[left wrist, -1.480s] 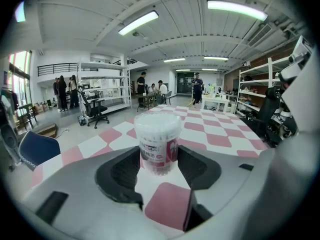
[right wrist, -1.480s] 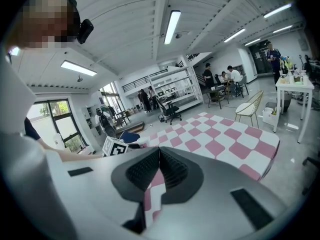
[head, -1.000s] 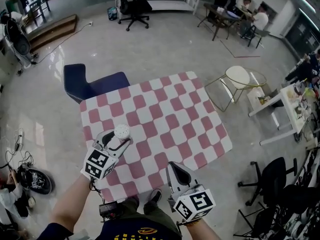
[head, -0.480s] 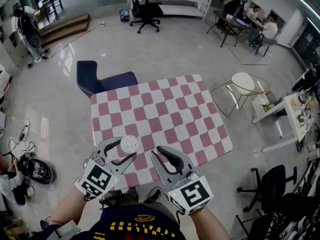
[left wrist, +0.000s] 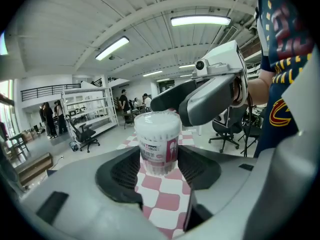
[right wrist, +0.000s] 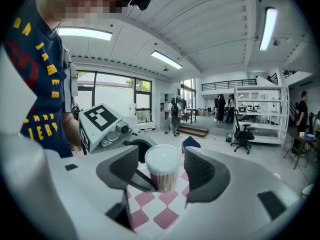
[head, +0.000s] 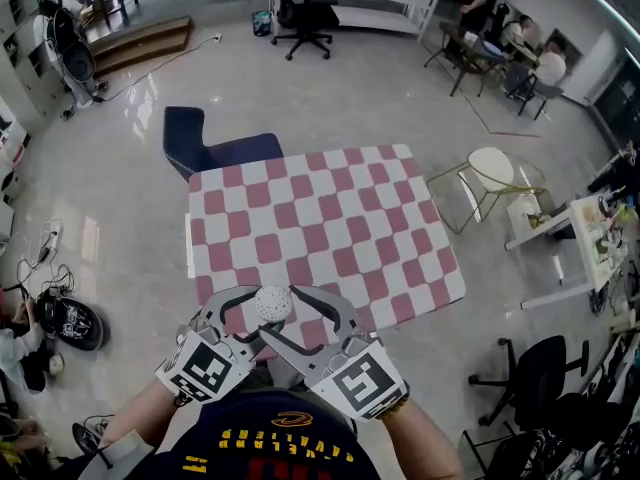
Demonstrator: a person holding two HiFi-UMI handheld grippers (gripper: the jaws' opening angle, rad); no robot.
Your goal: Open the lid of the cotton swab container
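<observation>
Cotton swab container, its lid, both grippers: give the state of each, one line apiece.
Cotton swab container: upright, held above the table.
Lid: on, closed.
Left gripper: shut on the container.
Right gripper: open, jaws just opened, the lid between them, untouched.

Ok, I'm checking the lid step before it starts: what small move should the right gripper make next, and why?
Probably close the right gripper on the lid. Its jaws have just been opening and stand apart on either side of it, not pressing, while the left gripper is shut on the body of the cotton swab container.
</observation>
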